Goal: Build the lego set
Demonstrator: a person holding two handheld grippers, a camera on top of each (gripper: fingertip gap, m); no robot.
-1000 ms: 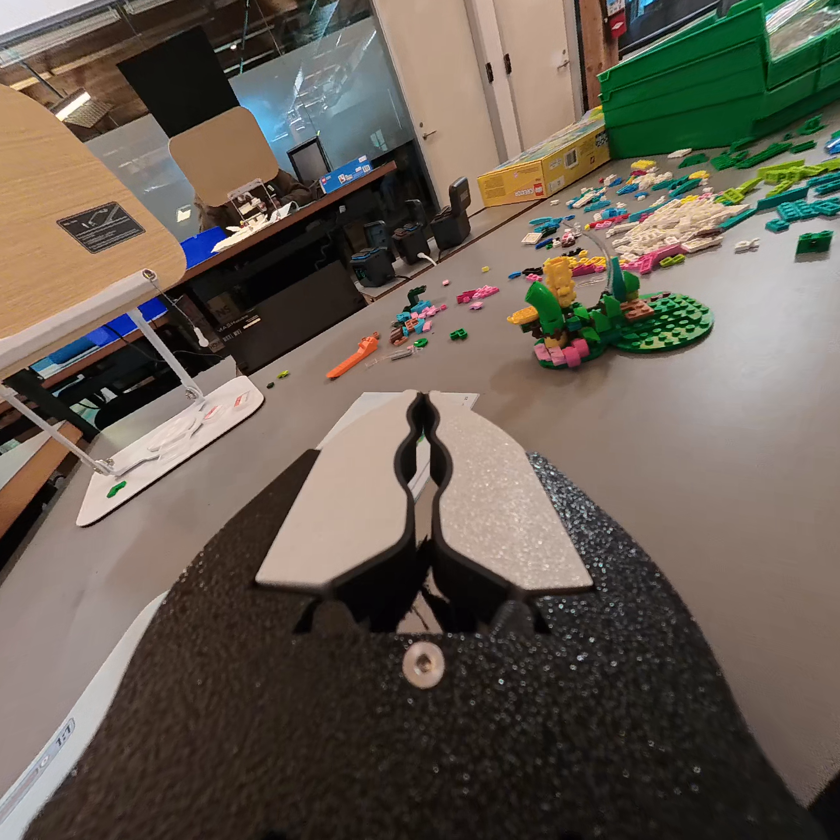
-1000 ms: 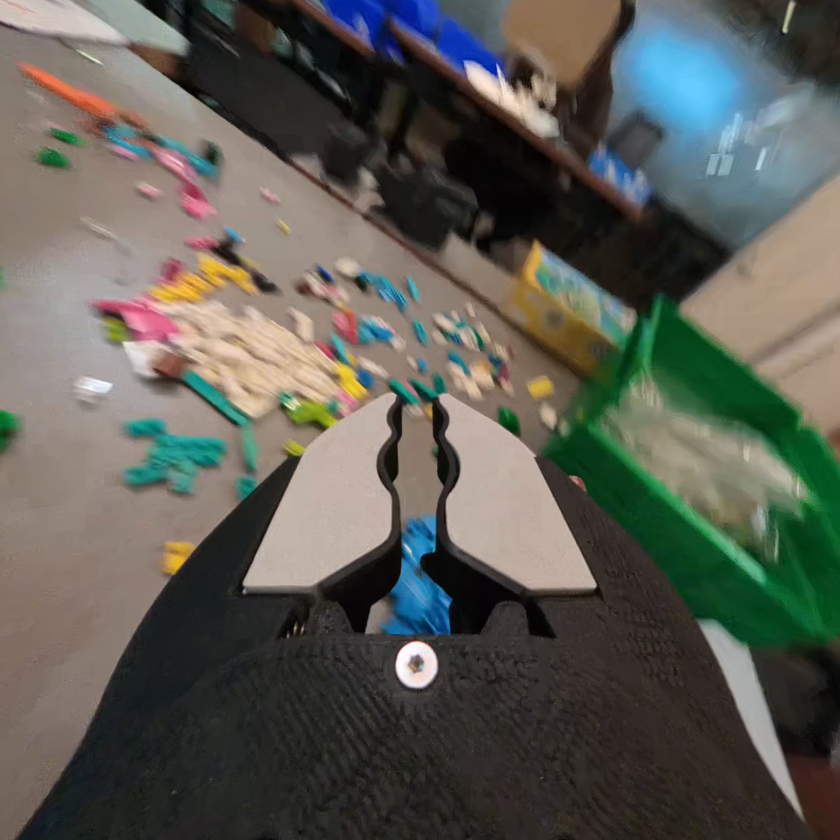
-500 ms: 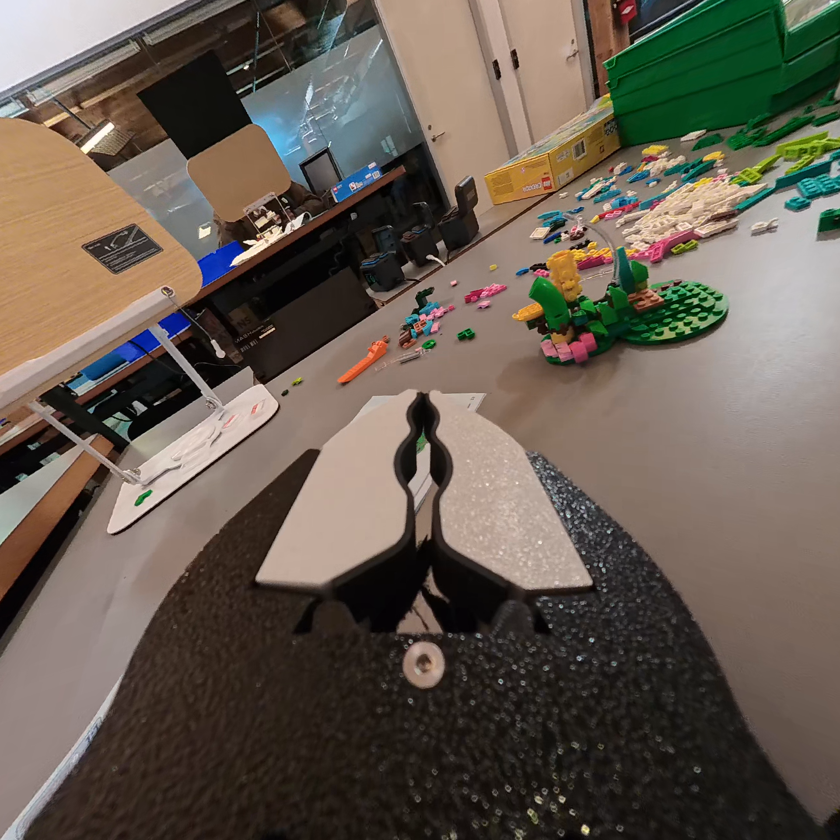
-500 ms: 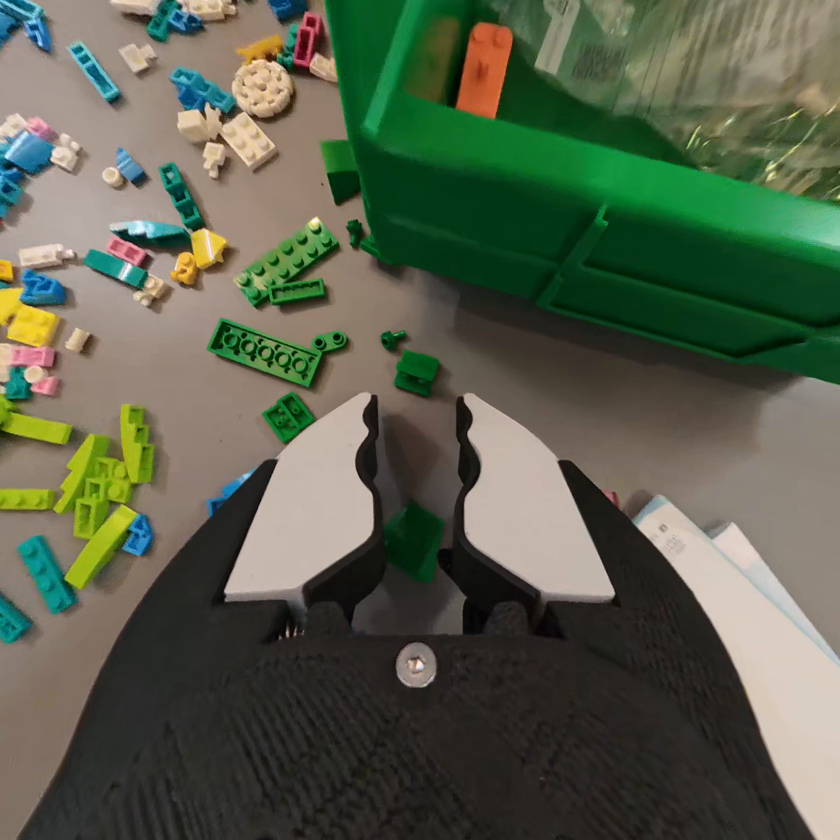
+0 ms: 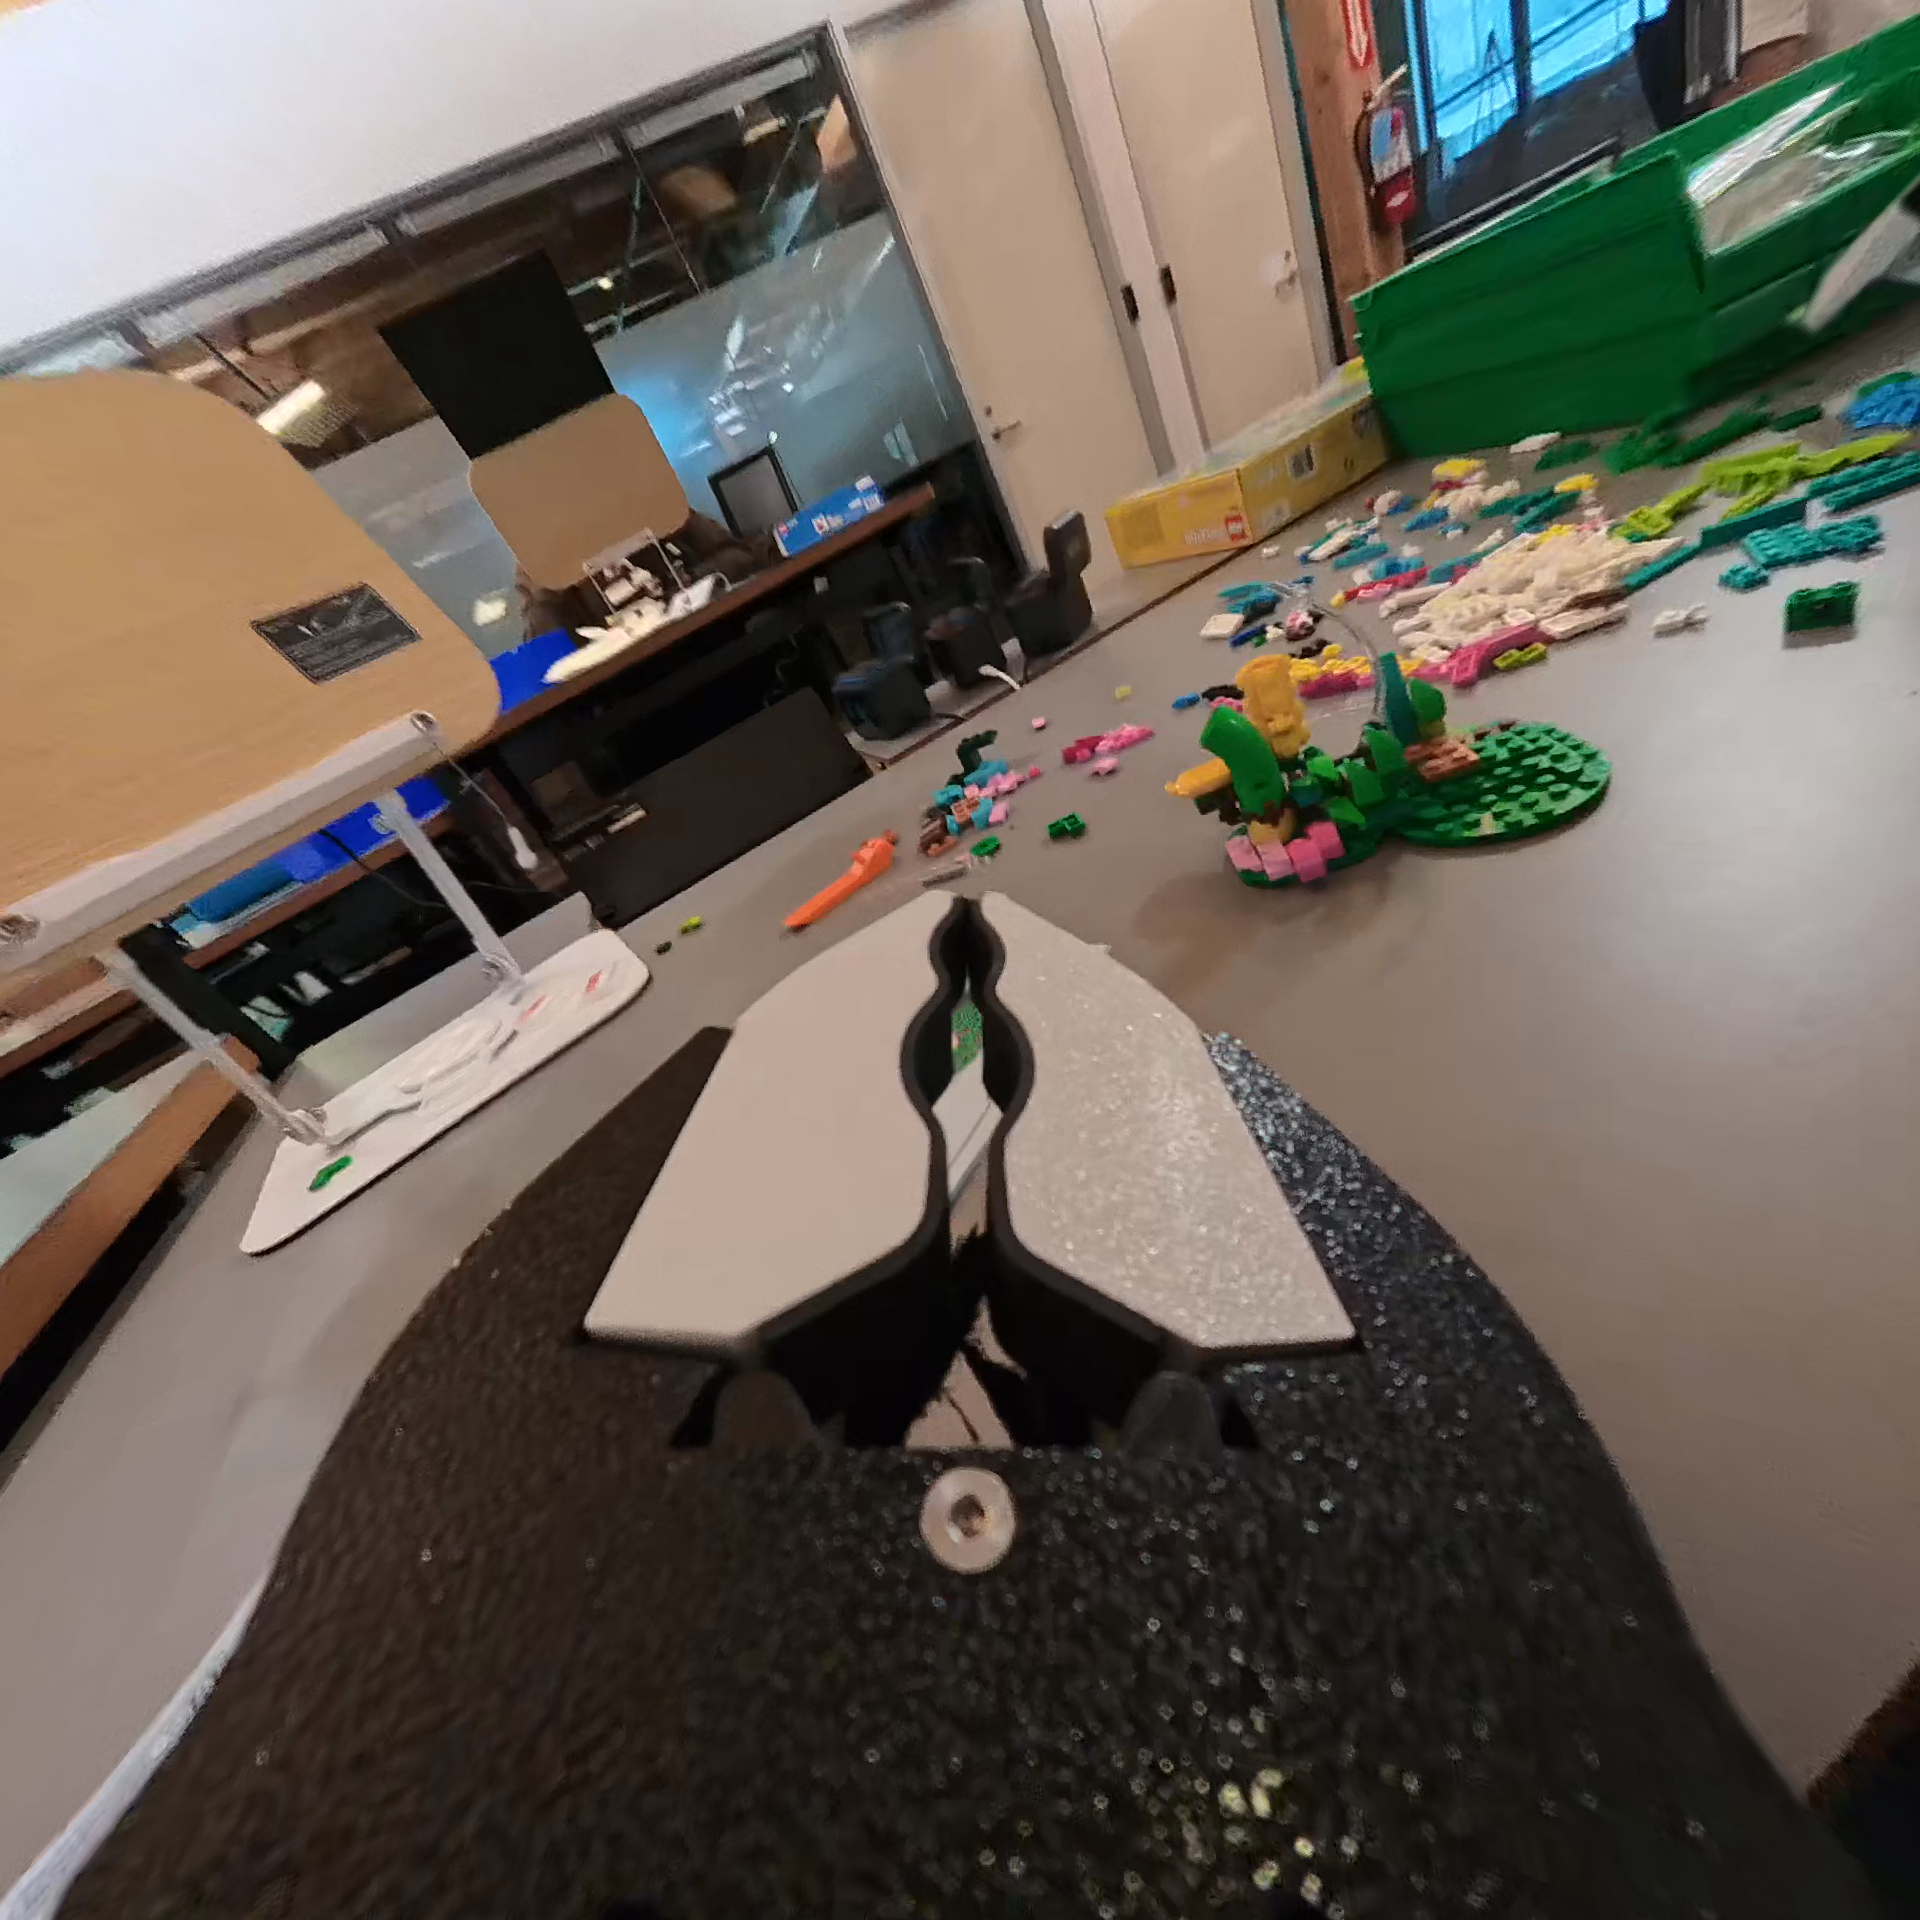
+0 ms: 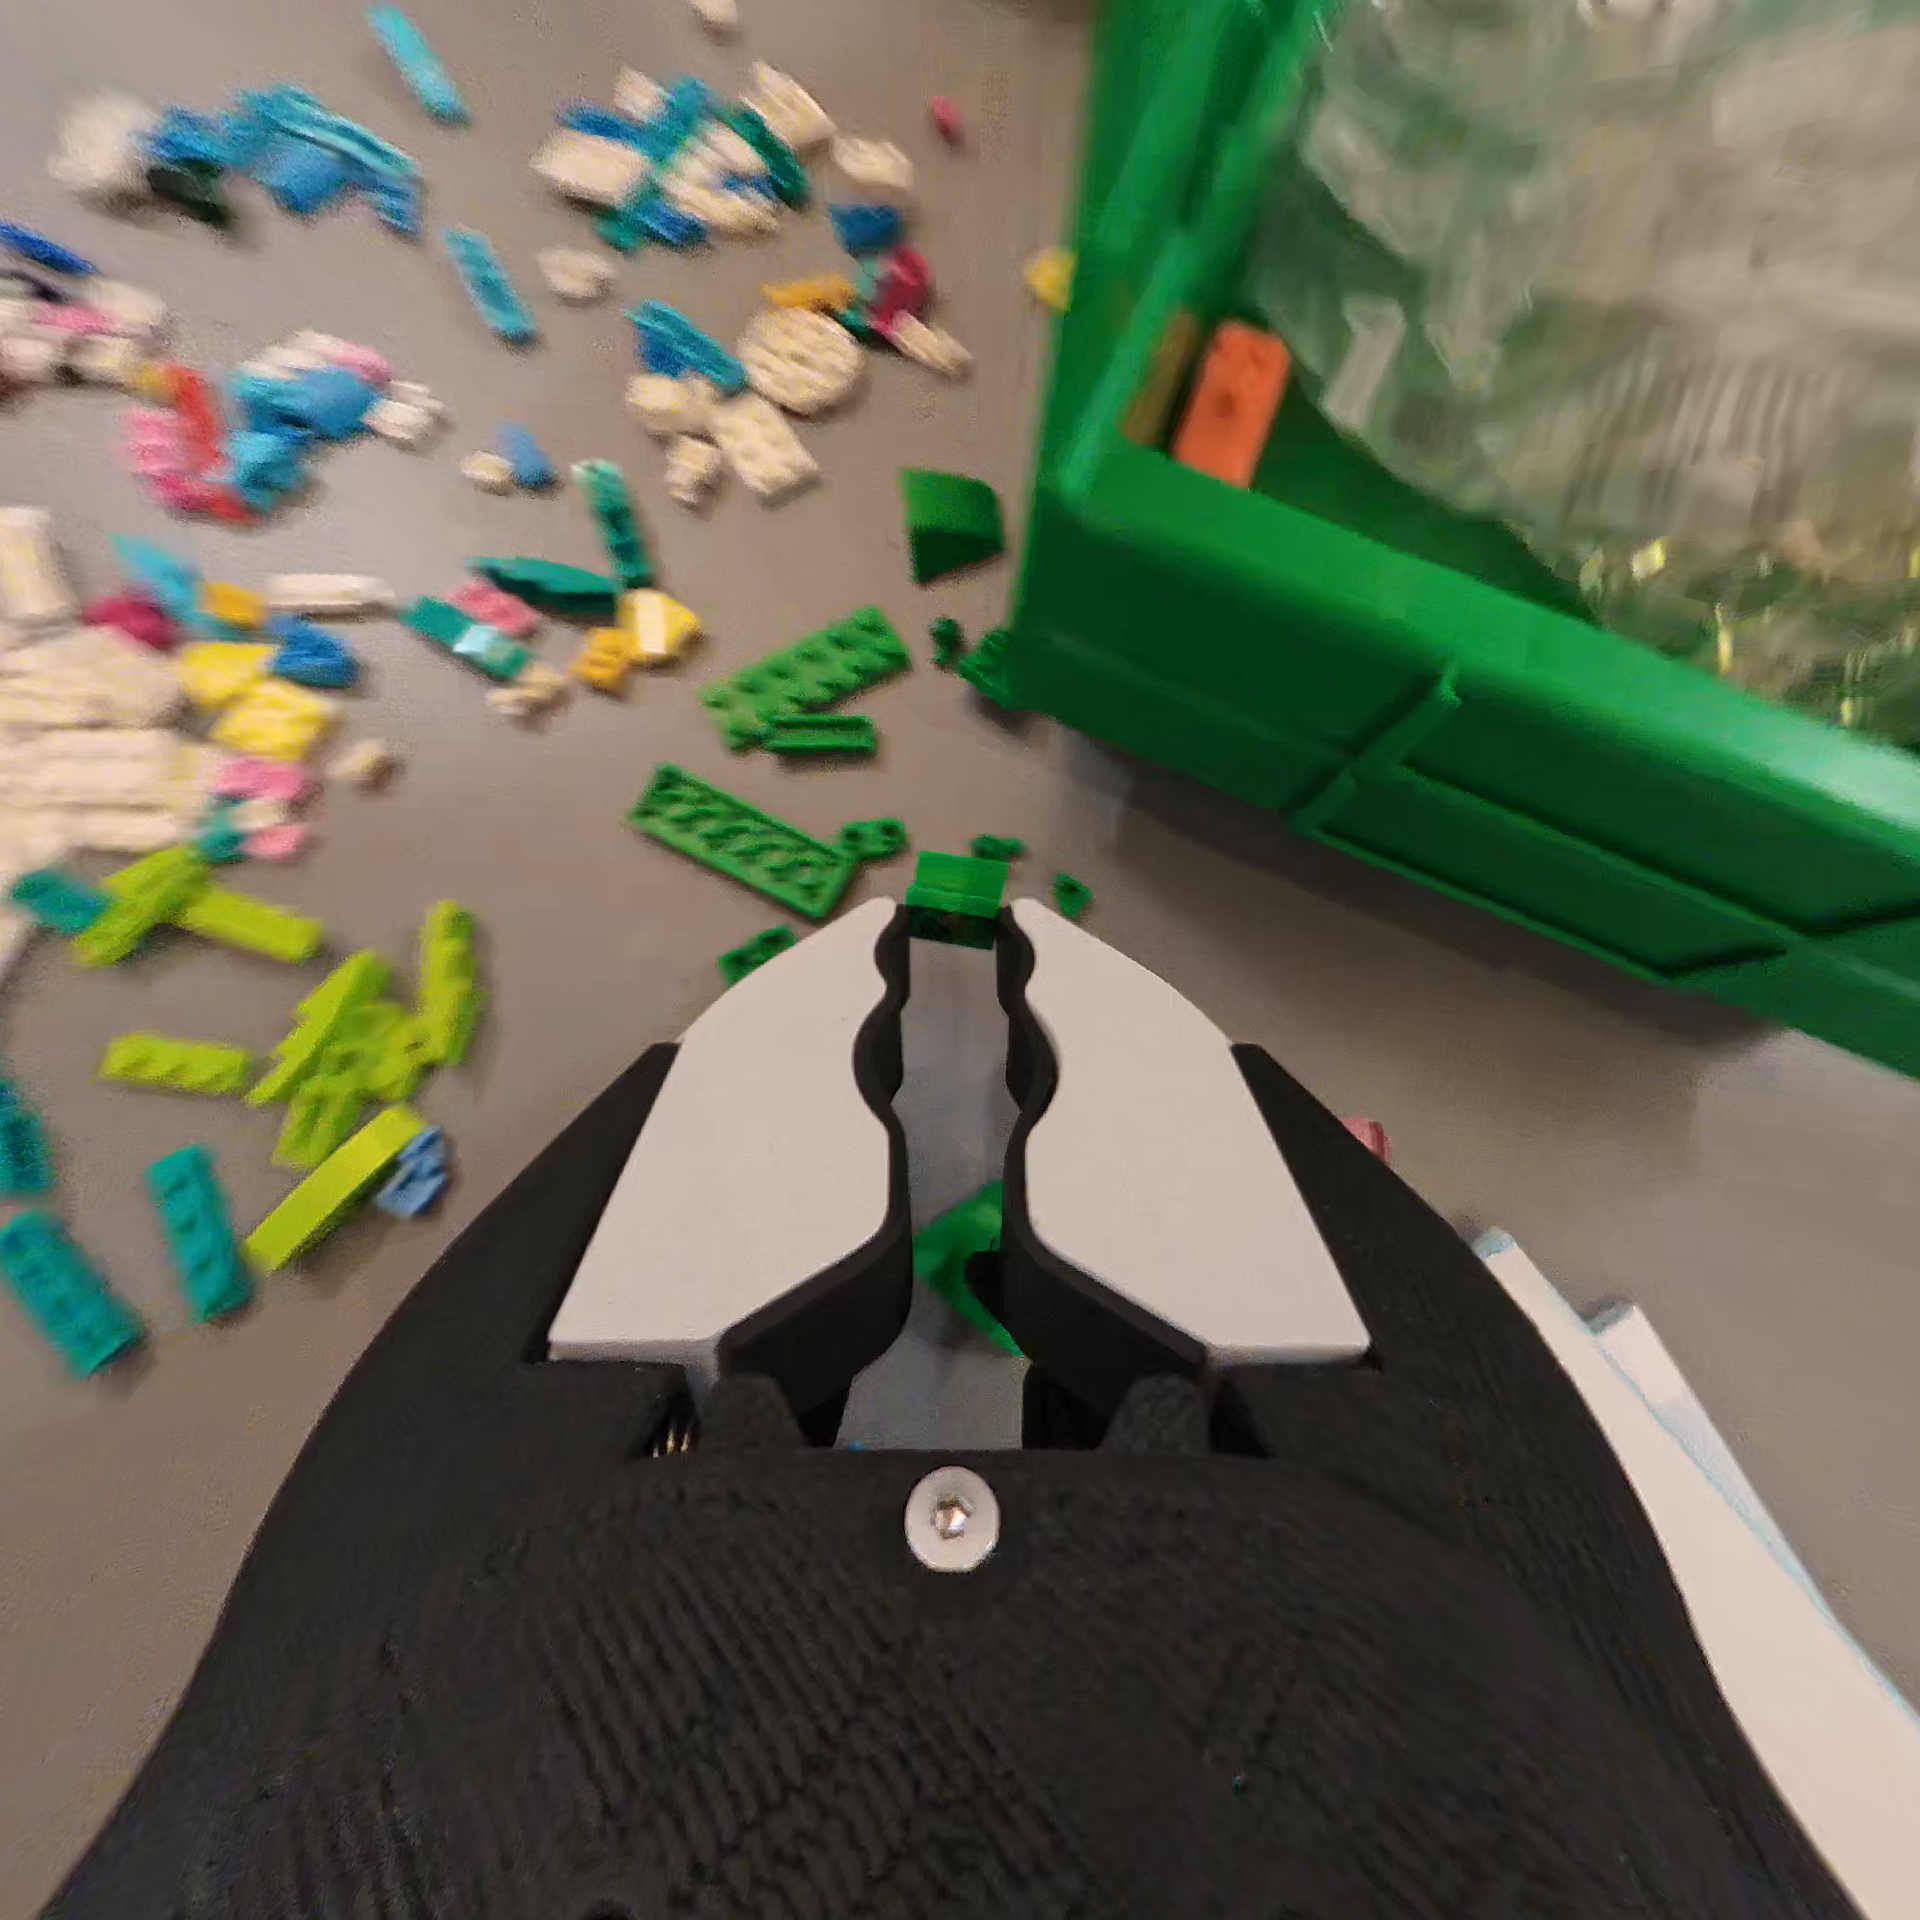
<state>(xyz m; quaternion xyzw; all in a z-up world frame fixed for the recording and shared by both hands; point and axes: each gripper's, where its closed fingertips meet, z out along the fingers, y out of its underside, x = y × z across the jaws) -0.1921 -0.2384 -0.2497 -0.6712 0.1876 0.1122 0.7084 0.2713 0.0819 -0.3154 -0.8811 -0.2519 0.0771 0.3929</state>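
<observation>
Right wrist view: the small green brick (image 6: 954,896) sits between the tips of the right tongs (image 6: 954,923), filling the gap from pad to pad. The tongs are clenched on it, just above the grey desk (image 6: 1299,1049). Half a second ago the jaws stood wider and this brick lay free on the desk ahead of them, so the grip is new. The view is motion-blurred.

Close around the brick:
- long green plate (image 6: 740,837) just to the left
- tiny green bits just to the right
- another green piece (image 6: 961,1259) on the desk, seen between the finger roots

Edges:
- green bin (image 6: 1299,665) walls off the right and far side, near the tips
- stacked white papers (image 6: 1714,1507) lie at lower right
- loose lime pieces (image 6: 343,1039) crowd the left
- bare desk shows only between bin and papers

Left wrist view: left tongs (image 5: 968,916) clenched on nothing, over a printed sheet, as before. Bare desk lies ahead, with the orange separator tool (image 5: 842,883) and the brick model (image 5: 1351,800) beyond it.
</observation>
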